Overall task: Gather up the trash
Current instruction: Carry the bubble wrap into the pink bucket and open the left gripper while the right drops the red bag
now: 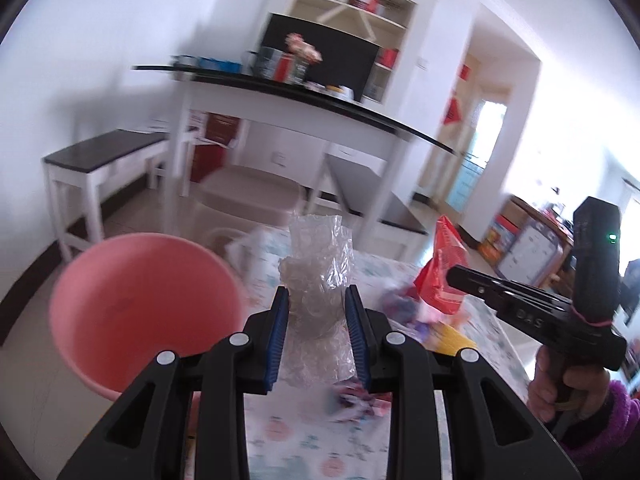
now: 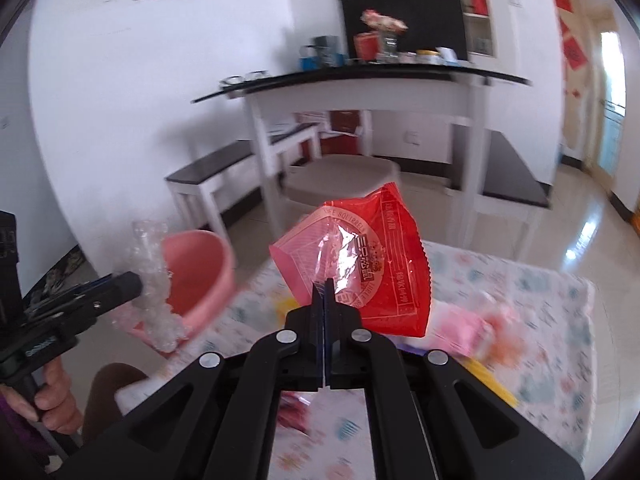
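My left gripper (image 1: pixel 316 294) is shut on a crumpled clear plastic wrap (image 1: pixel 318 276) and holds it above the table, just right of a pink basin (image 1: pixel 140 304). My right gripper (image 2: pixel 325 286) is shut on a red snack wrapper (image 2: pixel 360 264), lifted above the table. The right gripper (image 1: pixel 452 274) with the red wrapper (image 1: pixel 442 272) shows at the right of the left wrist view. The left gripper (image 2: pixel 134 286) with the clear wrap (image 2: pixel 154 280) shows at the left of the right wrist view, in front of the pink basin (image 2: pixel 200 276).
The table has a floral cloth (image 2: pixel 520 320) with more wrappers on it: pink (image 2: pixel 464 330) and yellow (image 1: pixel 452 340) pieces and a small one near me (image 1: pixel 360 400). A beige stool (image 2: pixel 340 176), benches and a white console table (image 2: pixel 360 92) stand beyond.
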### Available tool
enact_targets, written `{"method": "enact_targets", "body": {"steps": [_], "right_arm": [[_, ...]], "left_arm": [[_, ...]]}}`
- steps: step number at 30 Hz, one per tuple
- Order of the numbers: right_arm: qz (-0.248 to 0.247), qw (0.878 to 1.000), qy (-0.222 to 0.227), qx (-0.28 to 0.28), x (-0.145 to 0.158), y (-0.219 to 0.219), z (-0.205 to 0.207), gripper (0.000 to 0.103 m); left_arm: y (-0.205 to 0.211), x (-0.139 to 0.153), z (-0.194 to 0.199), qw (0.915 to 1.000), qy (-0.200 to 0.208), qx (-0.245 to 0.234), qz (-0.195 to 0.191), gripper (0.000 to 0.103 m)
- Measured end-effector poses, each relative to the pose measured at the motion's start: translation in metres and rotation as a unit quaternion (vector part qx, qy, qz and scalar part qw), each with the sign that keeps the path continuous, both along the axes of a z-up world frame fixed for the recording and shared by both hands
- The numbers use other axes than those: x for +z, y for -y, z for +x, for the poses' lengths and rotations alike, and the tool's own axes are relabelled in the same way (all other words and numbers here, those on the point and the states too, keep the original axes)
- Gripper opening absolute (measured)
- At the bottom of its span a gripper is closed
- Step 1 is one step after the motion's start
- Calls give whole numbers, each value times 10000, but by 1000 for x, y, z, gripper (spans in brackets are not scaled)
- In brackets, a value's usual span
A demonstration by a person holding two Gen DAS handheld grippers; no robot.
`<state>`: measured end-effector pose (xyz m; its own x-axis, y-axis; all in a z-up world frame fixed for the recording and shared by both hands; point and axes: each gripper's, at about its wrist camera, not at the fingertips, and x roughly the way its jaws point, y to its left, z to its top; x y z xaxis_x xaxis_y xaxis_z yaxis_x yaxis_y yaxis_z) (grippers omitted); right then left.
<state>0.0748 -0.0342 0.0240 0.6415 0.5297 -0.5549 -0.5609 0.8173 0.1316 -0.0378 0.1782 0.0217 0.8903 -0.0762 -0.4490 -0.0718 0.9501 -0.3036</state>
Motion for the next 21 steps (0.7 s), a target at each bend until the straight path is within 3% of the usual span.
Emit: {"method": "enact_targets", "body": {"steps": [7, 12, 21], "right_arm": [[69, 9957, -37, 919, 1, -77, -2, 1], [14, 9888, -169, 1481, -5, -129, -5, 0], [-146, 9765, -992, 1908, -46, -188, 5, 1]], "left_arm": [[-53, -6, -13, 9962, -109, 847, 164, 28], [-85, -25, -10, 9908, -496, 1253, 128, 28], [-106, -63, -2, 9814, -1132, 1552, 77, 28]]}}
